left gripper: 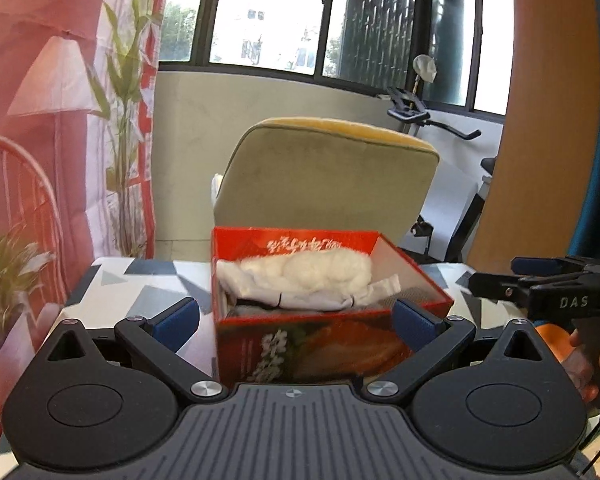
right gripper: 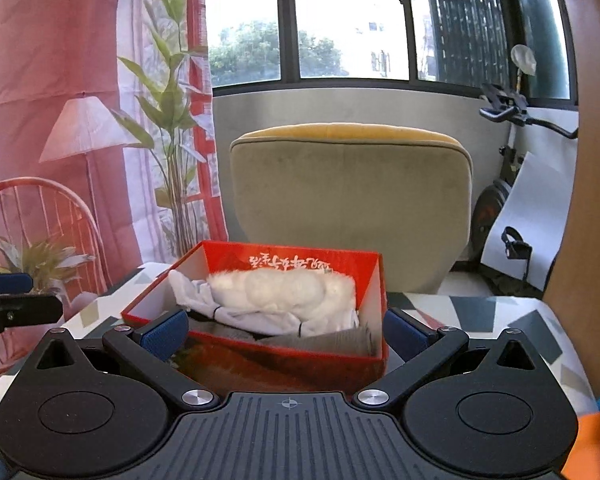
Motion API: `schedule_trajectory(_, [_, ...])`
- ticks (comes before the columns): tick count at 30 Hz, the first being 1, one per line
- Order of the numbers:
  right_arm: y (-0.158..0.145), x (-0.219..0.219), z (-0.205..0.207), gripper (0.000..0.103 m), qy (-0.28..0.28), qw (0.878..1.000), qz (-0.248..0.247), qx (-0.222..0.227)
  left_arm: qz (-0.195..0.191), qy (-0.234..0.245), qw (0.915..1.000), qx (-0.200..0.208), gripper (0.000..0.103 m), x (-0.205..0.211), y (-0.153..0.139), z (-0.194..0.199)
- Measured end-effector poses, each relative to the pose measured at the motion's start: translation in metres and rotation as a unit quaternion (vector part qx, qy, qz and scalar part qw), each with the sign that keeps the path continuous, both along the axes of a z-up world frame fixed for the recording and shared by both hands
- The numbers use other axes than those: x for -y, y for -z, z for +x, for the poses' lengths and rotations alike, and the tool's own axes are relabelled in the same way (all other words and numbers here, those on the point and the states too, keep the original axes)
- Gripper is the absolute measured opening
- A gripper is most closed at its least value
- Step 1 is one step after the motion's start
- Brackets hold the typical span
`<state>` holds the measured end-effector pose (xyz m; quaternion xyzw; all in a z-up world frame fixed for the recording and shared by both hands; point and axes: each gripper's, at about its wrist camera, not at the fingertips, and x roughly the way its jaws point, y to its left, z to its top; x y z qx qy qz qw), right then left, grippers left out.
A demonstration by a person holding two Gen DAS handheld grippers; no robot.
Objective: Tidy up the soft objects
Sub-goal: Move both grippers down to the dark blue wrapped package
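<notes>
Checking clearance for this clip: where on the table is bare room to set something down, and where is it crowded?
Bare patterned tabletop lies right of the red box, and more lies left of it up to the curtain. The box itself is crowded: white fluffy fabric and grey cloth fill it.

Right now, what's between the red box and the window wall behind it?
An olive chair with a yellow top edge stands directly behind the red box, in front of the window wall. Both wrist views show it.
</notes>
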<state>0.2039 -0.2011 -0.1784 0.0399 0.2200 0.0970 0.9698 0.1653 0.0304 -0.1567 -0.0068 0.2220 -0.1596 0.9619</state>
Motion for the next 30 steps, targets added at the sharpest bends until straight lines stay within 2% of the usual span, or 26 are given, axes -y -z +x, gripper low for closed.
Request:
schedule_trajectory(7, [0.023,-0.001,-0.013,0.103,-0.003,1.0,0.003,-0.017,0.009,-0.023,0.9989,-0.041,0.103,-0.016,0.029,-0.005])
schedule_trajectory(16, [0.082,-0.007,-0.007,0.1,-0.004,0.998,0.005,-0.062,0.015,-0.008,0.9933,-0.115,0.102,-0.028,0.076,0.017])
schedule_trajectory(19, [0.102,-0.013,-0.001,0.094,-0.015,0.997,0.004,-0.075,0.018,0.005,0.9909,-0.133,0.096,-0.027,0.093,0.024])
schedule_trajectory(22, [0.122,-0.02,0.004,0.087,-0.029,0.996,0.001,-0.086,0.023,0.02,0.9879,-0.152,0.08,-0.023,0.108,0.032])
schedule_trajectory(24, [0.135,-0.028,0.01,0.075,-0.043,0.994,-0.009,-0.099,0.024,0.024,0.9863,-0.162,0.077,-0.021,0.117,0.038])
schedule_trajectory(26, [0.145,-0.035,0.016,0.068,-0.055,0.992,-0.019,-0.112,0.015,0.03,0.9853,-0.168,0.075,-0.019,0.124,0.043])
schedule_trajectory(30, [0.161,-0.044,0.027,0.062,-0.076,0.989,-0.013,-0.129,0.009,0.037,0.9832,-0.179,0.072,-0.015,0.136,0.056])
